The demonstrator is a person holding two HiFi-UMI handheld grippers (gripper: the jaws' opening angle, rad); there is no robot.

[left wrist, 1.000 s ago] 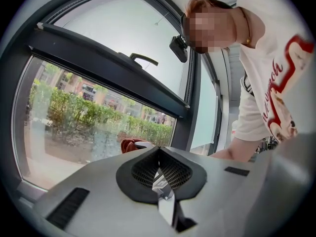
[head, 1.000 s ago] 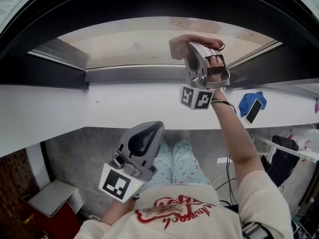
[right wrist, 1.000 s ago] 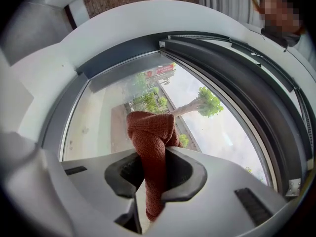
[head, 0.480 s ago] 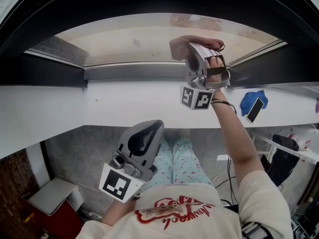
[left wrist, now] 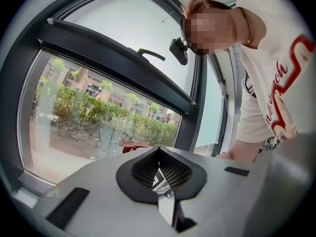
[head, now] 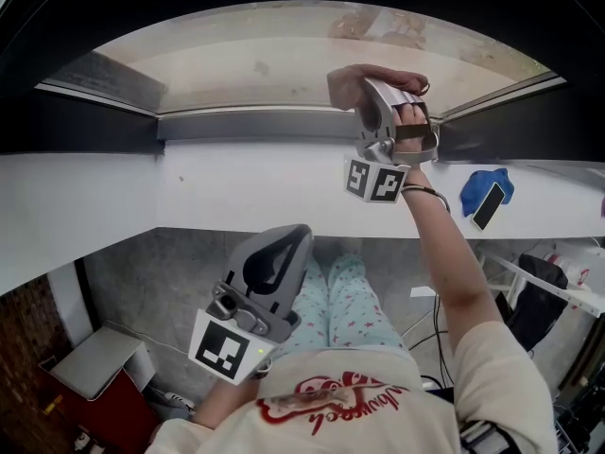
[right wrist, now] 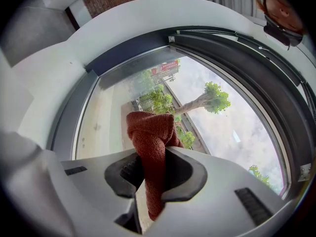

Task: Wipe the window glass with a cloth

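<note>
Cloth (right wrist: 150, 142), rust-red and bunched, is gripped between the fingers of the right gripper (right wrist: 152, 169) and held up at the window glass (right wrist: 222, 117), near its lower frame; contact cannot be confirmed; wiping is judged under way, with most of the pane yet to be covered; left gripper (left wrist: 159, 174) is held low, fingers pressed together on nothing; no container is seen.

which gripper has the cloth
The right gripper, raised at the window glass, its jaws shut on the red-brown cloth; the left gripper hangs low, shut and empty.

Right tool (right wrist: 148, 174) clamps red cloth (right wrist: 150, 137) – bunched end near window glass (right wrist: 217, 127).
</note>
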